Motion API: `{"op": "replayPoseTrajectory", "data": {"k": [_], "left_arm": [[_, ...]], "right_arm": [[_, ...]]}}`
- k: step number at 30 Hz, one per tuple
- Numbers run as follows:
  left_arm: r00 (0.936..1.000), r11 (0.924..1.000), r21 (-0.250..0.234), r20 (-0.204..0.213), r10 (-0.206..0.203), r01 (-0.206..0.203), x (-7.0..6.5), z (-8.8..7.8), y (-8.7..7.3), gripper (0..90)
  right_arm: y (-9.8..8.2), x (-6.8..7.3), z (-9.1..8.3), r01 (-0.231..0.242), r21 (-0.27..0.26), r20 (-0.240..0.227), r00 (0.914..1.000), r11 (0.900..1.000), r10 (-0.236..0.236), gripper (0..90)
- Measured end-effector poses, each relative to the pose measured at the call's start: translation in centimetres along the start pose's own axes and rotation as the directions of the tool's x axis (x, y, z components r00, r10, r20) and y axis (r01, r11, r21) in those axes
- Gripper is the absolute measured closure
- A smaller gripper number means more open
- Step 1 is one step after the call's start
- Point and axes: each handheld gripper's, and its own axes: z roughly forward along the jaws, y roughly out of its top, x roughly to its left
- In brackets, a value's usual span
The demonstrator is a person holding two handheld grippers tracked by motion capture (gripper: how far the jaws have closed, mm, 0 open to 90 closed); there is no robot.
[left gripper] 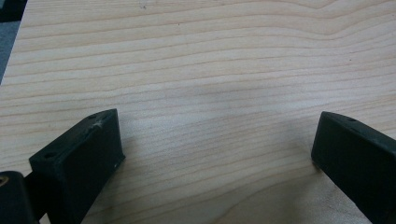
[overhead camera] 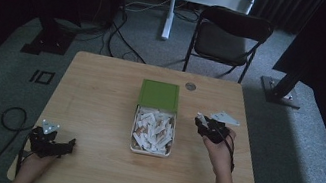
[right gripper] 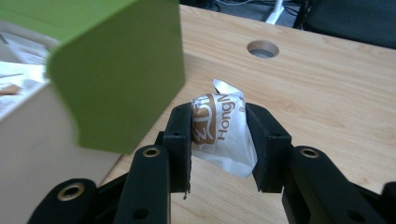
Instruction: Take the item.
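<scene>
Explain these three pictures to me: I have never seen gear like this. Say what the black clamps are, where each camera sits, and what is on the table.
A person holds a two-jaw gripper in each hand. The high view looks down on the wooden table; the other two cameras ride on the grippers. The left gripper rests open over bare wood. The right gripper is shut on a white paper packet with brown print. Mid-table stands a white box full of such packets, its green lid flipped open.

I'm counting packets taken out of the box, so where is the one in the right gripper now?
The white packet is pinched in the right gripper, above the table just right of the open box, beside its green lid.
</scene>
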Motion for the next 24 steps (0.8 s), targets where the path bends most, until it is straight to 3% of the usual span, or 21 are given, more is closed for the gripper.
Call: {"op": "replayPoseTrajectory", "data": {"k": [24], "left_arm": [[1.0000,1.0000,0.000,0.000,0.000,0.000,0.0,0.0,0.0,2.7]], "right_arm": [[-2.1,-2.5,3.4,-0.097,0.045,0.098,0.9909,0.994,0.092,63.9]]}}
